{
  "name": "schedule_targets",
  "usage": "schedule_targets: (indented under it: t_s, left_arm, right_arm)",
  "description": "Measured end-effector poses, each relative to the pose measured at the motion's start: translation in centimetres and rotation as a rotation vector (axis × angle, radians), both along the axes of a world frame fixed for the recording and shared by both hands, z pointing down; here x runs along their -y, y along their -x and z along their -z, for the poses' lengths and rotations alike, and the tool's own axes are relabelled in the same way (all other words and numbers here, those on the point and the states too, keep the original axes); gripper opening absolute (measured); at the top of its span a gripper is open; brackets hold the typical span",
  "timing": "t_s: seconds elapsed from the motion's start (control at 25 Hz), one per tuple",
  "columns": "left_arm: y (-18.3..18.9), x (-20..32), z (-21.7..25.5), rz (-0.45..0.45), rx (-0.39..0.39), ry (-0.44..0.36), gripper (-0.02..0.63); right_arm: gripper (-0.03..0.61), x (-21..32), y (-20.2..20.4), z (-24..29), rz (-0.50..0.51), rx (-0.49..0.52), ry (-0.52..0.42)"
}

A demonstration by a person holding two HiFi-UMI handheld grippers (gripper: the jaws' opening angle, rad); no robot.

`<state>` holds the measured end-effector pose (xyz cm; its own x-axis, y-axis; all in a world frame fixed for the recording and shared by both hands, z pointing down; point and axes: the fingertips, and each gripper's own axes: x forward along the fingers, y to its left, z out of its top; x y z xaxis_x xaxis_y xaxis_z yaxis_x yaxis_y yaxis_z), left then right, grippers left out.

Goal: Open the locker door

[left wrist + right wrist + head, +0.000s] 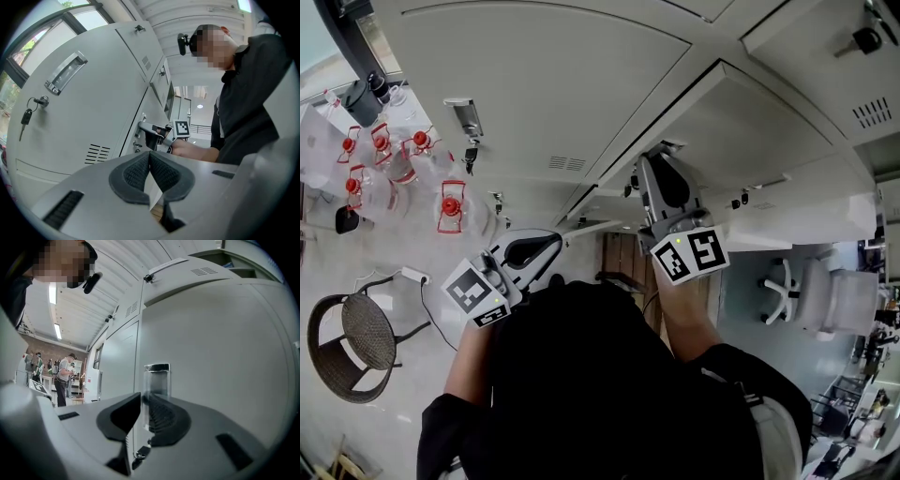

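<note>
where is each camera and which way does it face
Head view: on the head, looking down at lockers; arms, left gripper, right gripper show.
Left gripper view: on the left gripper, facing a keyed locker door; shut jaws, torso show.
Right gripper view: on the right gripper, facing the door handle its jaws grip.
Shared: head and left gripper views both show the right gripper.

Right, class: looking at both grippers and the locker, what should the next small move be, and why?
Probably draw the right gripper back toward the person, swinging the locker door outward. Its jaws are pinched on the door's handle, so the grip looks set. The left gripper is shut on nothing and sits away from the door.
</note>
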<state>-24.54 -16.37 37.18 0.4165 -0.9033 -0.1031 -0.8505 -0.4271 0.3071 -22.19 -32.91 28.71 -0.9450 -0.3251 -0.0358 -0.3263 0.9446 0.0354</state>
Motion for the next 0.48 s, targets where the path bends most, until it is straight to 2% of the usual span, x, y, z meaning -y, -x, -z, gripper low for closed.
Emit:
schedule_targets:
  t_s: [0.48]
  left_arm:
    - [0.0, -2.7, 0.3, -0.051, -0.008, -0.016, 0.015]
  right_arm:
    - [0.066, -2.1, -2.0, 0.0, -0.034, 0.015, -0.002]
